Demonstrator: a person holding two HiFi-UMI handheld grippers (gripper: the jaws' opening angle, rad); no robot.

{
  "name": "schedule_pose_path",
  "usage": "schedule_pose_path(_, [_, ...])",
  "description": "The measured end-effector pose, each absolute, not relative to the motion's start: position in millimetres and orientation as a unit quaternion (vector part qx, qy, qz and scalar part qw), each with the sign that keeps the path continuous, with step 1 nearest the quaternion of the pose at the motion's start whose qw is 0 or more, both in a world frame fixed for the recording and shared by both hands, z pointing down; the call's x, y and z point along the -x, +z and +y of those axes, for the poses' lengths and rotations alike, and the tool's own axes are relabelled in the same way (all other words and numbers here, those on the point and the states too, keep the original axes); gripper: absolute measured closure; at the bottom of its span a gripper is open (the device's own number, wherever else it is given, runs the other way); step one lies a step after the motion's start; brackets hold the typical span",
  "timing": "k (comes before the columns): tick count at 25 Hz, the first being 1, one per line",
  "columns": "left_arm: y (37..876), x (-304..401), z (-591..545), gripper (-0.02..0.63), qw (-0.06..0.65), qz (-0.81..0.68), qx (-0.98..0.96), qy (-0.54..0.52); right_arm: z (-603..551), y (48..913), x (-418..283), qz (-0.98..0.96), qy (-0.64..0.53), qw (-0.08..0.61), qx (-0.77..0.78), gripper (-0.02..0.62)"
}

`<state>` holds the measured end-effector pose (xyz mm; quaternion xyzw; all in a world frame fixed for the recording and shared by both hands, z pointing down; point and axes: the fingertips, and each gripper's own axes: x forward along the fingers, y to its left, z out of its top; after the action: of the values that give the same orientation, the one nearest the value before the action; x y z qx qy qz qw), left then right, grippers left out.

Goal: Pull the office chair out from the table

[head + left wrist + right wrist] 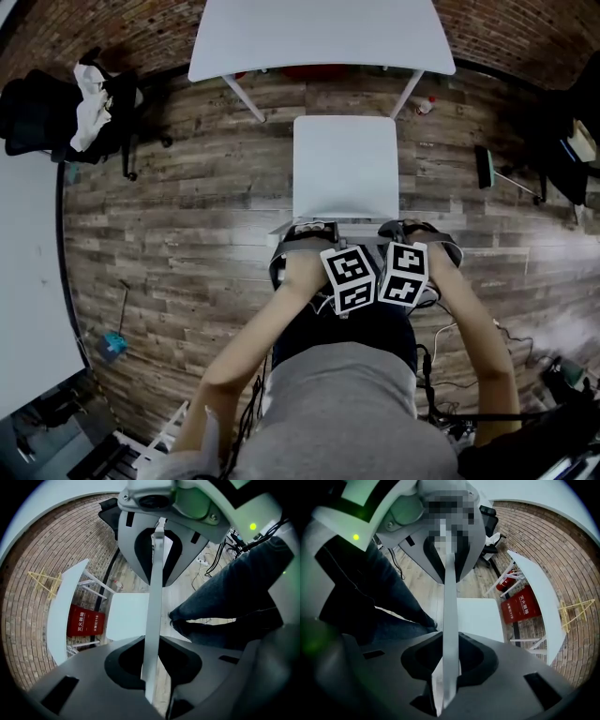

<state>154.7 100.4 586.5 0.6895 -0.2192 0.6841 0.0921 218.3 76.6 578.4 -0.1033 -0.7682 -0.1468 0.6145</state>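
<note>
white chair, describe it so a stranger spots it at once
Find the white table by the brick wall; the white chair stands just in front of it. Unlike the black chair at left, draped with cloth, its backrest is clamped by the left gripper and right gripper.

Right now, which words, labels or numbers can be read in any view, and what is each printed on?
"灭火器箱" and "119": white print on the red box standing against the brick wall; the characters are small, so this reading is not certain.
Nothing else legible shows in any view.
</note>
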Motion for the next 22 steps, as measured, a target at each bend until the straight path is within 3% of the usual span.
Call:
schedule_pose_path(7, [588.9, -157.5, 105.0, 0.514, 0.078, -0.228, -0.700, 0.672, 81.9, 579.1, -220.3, -0.770, -0.177, 0.606, 0.098, 0.508])
schedule_pose_path(14, [584.8, -160.1, 106.5, 0.500, 0.046, -0.266, -0.725, 0.633, 89.9, 579.8, -217.6, -0.790, -0.195, 0.575, 0.084, 0.451])
schedule_pose_path(18, [570.1, -166.1, 104.3, 0.485, 0.072, -0.312, -0.757, 0.570, 99.2, 554.4, -207.6, -0.832, -0.153, 0.528, 0.078, 0.437])
schedule_pose_path(22, [529.8, -164.5, 101.5, 0.466, 0.089, -0.372, -0.779, 0.496, 99.8, 495.3, -185.7, -0.901, -0.057, 0.428, 0.043, 0.440])
